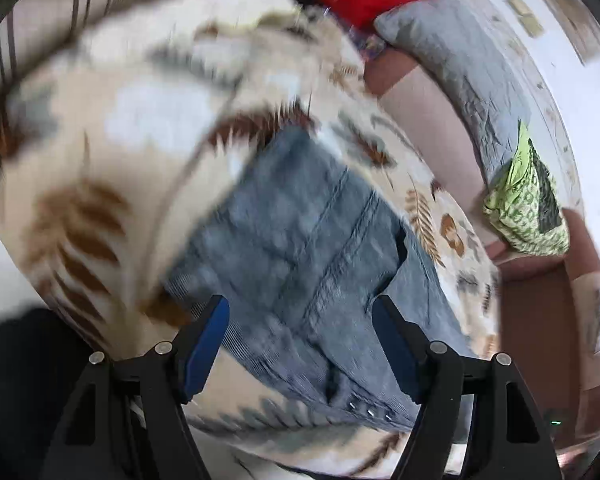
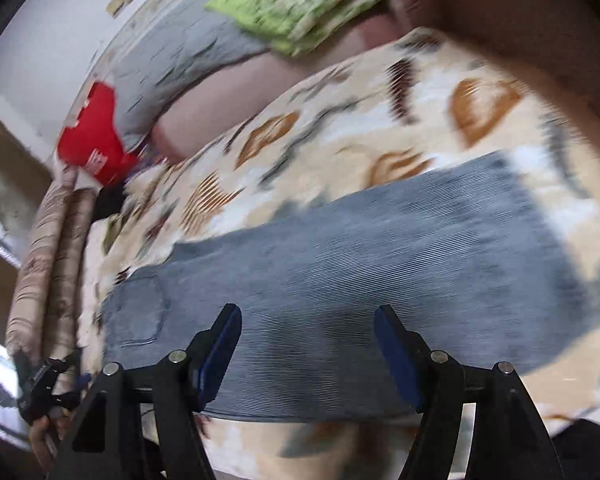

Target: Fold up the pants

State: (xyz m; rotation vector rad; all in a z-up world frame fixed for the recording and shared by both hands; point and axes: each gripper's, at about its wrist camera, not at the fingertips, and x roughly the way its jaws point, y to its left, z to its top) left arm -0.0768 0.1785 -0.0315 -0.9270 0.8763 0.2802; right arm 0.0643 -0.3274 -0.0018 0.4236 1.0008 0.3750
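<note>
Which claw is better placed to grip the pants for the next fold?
Left, probably. The left claw is open near the waist end of the pants, a natural corner to lift. The right claw is open over the plain middle of the leg.

The pants (image 1: 300, 248) lie flat on the bed (image 1: 112, 168), under both pairs of open tongs. In the left wrist view, a pillow (image 1: 452, 60) lies at one o'clock beyond the bed's edge, and a bag (image 1: 528, 204) at three o'clock.

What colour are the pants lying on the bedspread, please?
Faded blue-grey denim pants, clearest in the right wrist view.
</note>
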